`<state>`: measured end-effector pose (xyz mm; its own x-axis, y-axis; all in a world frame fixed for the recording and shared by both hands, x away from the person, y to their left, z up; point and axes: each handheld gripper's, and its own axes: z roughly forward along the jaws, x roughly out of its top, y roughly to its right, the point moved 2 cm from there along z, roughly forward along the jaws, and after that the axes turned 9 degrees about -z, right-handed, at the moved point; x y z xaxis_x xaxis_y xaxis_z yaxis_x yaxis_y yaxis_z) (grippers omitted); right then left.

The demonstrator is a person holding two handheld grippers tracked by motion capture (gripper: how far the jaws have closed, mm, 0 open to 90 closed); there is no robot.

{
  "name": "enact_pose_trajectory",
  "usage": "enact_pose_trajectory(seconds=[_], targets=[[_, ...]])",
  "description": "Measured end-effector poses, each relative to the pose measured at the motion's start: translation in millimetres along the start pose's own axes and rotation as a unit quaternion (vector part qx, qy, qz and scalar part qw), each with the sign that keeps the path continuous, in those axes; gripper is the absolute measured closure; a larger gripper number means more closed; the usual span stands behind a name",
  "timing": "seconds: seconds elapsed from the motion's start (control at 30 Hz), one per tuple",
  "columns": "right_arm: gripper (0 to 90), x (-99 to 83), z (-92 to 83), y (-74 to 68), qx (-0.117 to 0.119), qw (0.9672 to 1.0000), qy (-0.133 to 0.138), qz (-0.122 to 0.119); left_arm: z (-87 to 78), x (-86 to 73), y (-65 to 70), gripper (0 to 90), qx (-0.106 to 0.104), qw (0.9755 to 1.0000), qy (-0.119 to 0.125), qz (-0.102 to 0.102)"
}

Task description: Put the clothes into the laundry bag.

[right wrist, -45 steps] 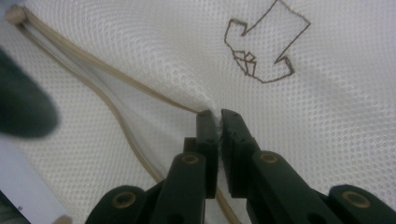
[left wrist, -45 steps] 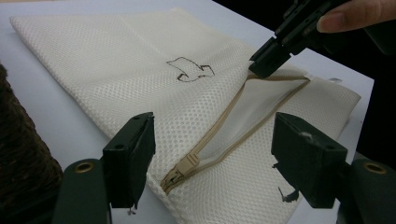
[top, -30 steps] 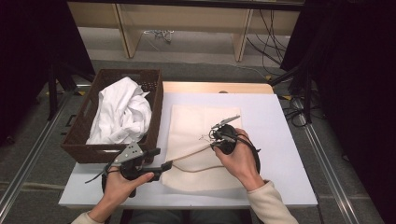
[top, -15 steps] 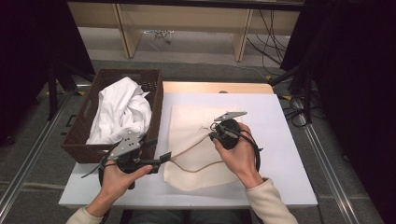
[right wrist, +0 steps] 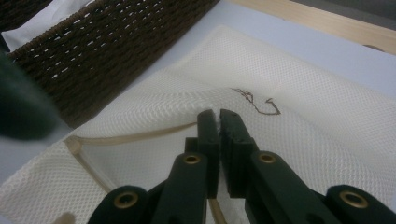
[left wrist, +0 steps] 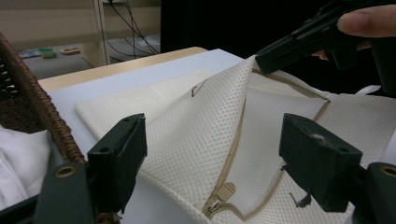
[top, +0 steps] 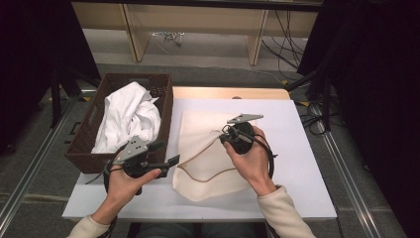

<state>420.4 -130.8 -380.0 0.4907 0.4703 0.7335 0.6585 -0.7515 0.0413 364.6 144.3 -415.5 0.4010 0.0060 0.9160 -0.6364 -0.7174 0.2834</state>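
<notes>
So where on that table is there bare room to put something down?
Bare table lies right of the mesh bag, and along the front edge. The left is crowded: the basket of white cloth, with the left gripper beside it.

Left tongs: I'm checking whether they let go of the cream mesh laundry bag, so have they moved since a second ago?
Yes. The left tongs have drawn back left from the cream mesh laundry bag, toward the brown wicker basket, jaws just opened, empty.
</notes>
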Motion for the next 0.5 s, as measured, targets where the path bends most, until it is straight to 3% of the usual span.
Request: enact_pose_trajectory(seconds=[0.1, 0.13, 0.2, 0.37, 0.47, 0.5], targets=[[88.3, -1.0, 0.5, 1.6, -0.001, 1.0, 0.002, -0.007, -0.5, 1.8, -3.9, 22.2, 0.008, 1.0, 0.001, 0.005], [88.3, -1.3, 0.0, 0.3, 0.001, 1.0, 0.004, 0.003, -0.6, 2.4, -5.2, 21.9, 0.012, 0.9999, 0.003, 0.001], [88.3, -1.5, 1.0, 1.0, 0.0, 1.0, 0.005, -0.002, -1.3, 4.9, -9.2, 21.0, 0.019, 0.9998, 0.006, -0.003], [88.3, -2.1, 2.7, 1.4, -0.001, 0.9999, 0.006, -0.012, -6.6, 20.2, -24.6, 18.3, 0.048, 0.9987, 0.017, -0.009], [88.3, -2.6, 2.6, 0.7, -0.001, 1.0, 0.003, -0.004, -9.8, 35.8, -39.2, 16.1, 0.082, 0.9963, 0.023, -0.01], [88.3, -2.7, 2.3, 0.4, 0.0, 1.0, 0.004, -0.003, -10.9, 43.9, -48.0, 16.1, 0.103, 0.9943, 0.029, -0.008]])
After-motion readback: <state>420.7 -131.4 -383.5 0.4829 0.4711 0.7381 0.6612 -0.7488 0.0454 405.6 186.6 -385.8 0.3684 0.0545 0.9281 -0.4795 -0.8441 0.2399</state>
